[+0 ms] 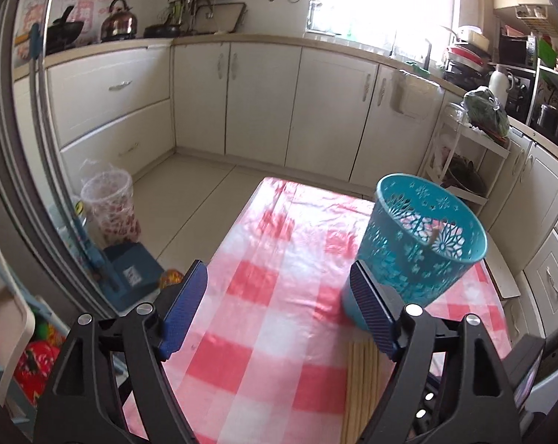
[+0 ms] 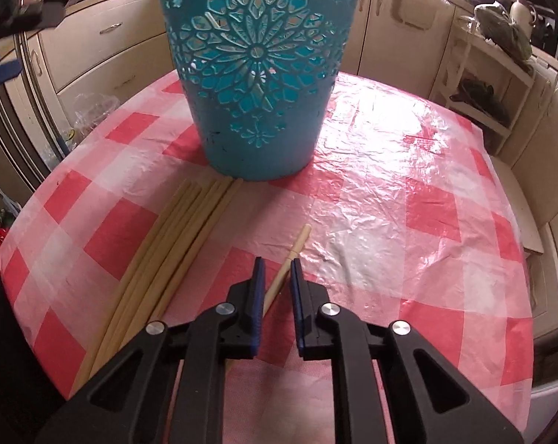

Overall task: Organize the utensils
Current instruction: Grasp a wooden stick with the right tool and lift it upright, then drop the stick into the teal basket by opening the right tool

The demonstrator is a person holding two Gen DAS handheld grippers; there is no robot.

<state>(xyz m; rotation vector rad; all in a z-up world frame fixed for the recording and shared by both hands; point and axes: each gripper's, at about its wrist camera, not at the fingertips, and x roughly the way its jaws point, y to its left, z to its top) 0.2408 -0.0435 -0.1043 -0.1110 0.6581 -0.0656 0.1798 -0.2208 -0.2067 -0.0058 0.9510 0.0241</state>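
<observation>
A teal openwork basket (image 2: 256, 74) stands upright on the checked table; in the left wrist view the basket (image 1: 419, 244) is ahead to the right, with a stick end showing inside. Several pale wooden chopsticks (image 2: 175, 244) lie bundled in front of it, and their ends (image 1: 364, 381) show under my left gripper's right finger. My left gripper (image 1: 277, 266) is open wide above the cloth with nothing between its fingers. My right gripper (image 2: 277, 262) hangs low over the table, its jaws nearly together on a single chopstick (image 2: 297, 244) that points toward the basket.
The red-and-white checked tablecloth (image 2: 408, 192) covers the table (image 1: 264, 333). On the floor to the left are a clear bin (image 1: 108, 203) and a blue box (image 1: 131, 277). A white shelf cart (image 1: 467, 170) stands beyond the table's right corner, with cream cabinets behind it.
</observation>
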